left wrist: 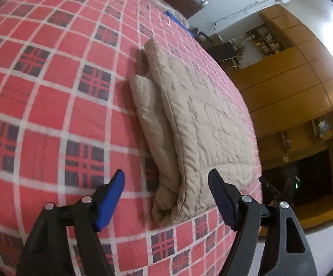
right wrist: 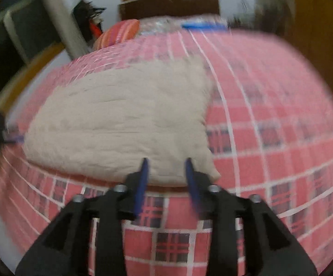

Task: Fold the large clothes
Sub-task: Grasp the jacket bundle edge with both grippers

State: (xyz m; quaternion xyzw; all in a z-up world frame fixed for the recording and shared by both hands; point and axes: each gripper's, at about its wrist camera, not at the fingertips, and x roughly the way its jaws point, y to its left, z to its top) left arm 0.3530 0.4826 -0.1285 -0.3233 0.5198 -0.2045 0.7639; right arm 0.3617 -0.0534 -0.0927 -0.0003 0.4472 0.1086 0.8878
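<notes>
We saw a beige quilted folded blanket [left wrist: 196, 119] [right wrist: 120, 122], plain in colour with stitched crinkle lines. Under it lay a red checked bedspread [left wrist: 51, 105] [right wrist: 270, 119] crossed by white lines, with dark navy plaid squares at intervals. Our left gripper [left wrist: 166, 197] had black arms and bright blue finger pads [left wrist: 111, 197]; the right gripper [right wrist: 166, 174] matched, black with blue. An orange striped pillow [right wrist: 118, 33] sat at the far end, and the wooden cabinets [left wrist: 293, 87] were honey yellow.
</notes>
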